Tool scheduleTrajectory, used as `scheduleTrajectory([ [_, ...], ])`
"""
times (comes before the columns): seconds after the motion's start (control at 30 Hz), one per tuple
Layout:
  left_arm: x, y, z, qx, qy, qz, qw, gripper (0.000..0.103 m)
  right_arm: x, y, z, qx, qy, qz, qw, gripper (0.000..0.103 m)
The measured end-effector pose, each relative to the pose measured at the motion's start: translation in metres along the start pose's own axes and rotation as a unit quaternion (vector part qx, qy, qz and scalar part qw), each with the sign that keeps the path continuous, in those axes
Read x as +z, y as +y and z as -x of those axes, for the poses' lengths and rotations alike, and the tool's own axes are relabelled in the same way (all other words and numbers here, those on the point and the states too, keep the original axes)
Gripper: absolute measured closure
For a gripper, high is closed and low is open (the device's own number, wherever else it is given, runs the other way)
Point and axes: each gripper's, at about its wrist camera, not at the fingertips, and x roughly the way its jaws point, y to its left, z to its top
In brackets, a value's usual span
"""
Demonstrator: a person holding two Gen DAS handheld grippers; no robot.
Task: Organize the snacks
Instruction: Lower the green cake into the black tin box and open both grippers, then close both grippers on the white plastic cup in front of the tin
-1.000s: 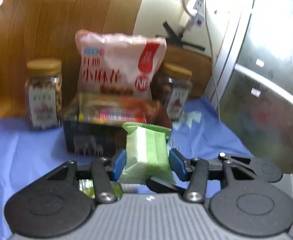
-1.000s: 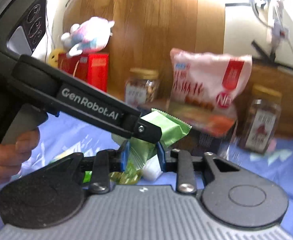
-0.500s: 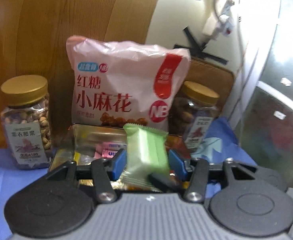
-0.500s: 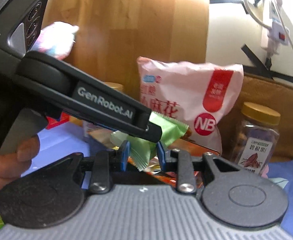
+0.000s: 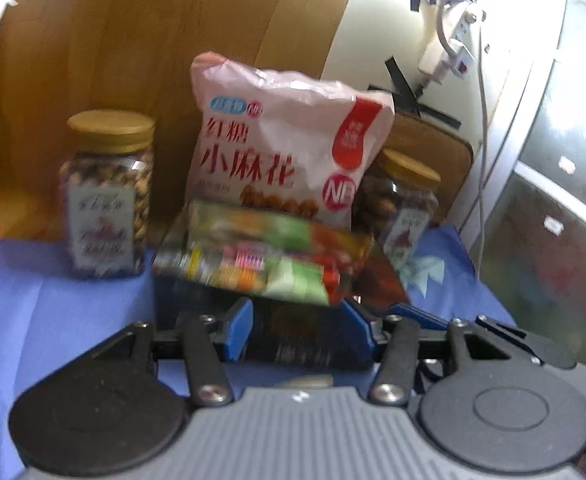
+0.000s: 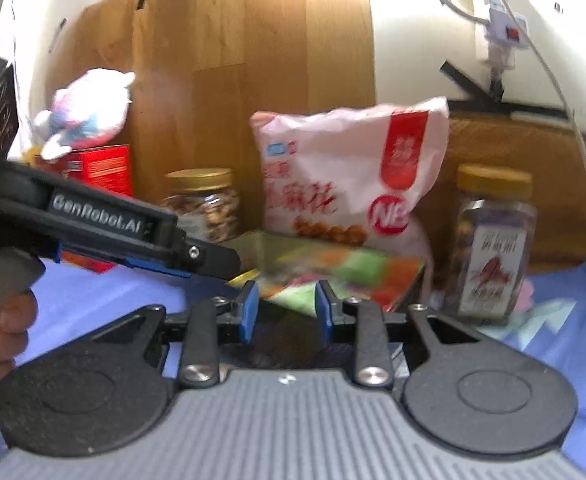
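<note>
Blue cloth [image 5: 53, 312] carries a dark box [image 5: 197, 304] of blurred snack packets [image 5: 261, 264]; its front is masked by both claws. Left gripper [image 5: 297, 334] and right gripper [image 6: 283, 308] stand parted, empty.

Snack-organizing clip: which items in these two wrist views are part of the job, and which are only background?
Part of the job:
- box of small snack packets
- pink snack bag behind the box
- two gold-lidded jars
- left gripper and right gripper, both with nothing between the pads

Just lying about:
- plush toy
- red box
- power strip
- blue cloth
</note>
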Motion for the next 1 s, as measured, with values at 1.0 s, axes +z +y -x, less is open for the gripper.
scheduleTrajectory([
  [1.0, -0.091, 0.034, 0.050, 0.040, -0.020, -0.014, 0.9989, 0.047, -0.055, -0.012, 0.015, -0.007, 0.054, -0.183, 0.982, 0.061],
])
